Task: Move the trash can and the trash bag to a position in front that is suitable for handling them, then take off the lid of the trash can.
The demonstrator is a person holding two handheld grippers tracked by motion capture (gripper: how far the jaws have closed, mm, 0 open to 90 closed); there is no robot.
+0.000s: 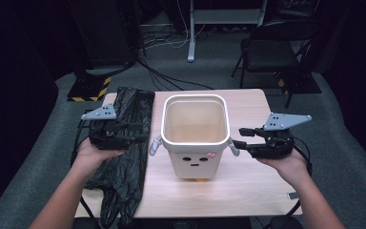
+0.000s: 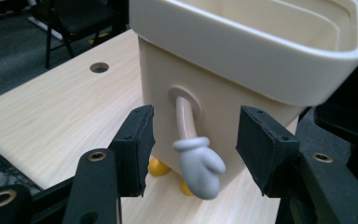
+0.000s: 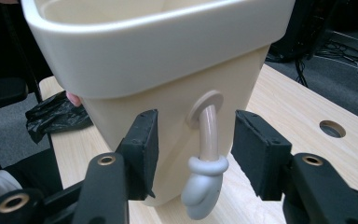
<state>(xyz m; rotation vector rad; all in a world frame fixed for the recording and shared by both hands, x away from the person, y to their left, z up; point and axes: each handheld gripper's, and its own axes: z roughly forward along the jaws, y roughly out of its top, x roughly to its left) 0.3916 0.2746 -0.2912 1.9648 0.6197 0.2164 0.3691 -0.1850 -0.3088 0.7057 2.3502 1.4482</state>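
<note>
Now the cream bin (image 1: 196,138) with a face stands on the table (image 1: 248,181) between both grippers; left gripper (image 2: 193,149) open, grey-mitten arm (image 2: 198,165) hanging untouched between its fingers; right gripper (image 3: 196,149) likewise open around the other mitten arm (image 3: 204,184); black bag (image 1: 124,157) beneath the left.

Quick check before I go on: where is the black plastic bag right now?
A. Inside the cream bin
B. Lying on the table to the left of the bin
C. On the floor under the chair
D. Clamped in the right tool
B: in the high view the black plastic bag lies on the table left of the cream bin, under the left tool, with nothing between that tool's jaws.
</note>
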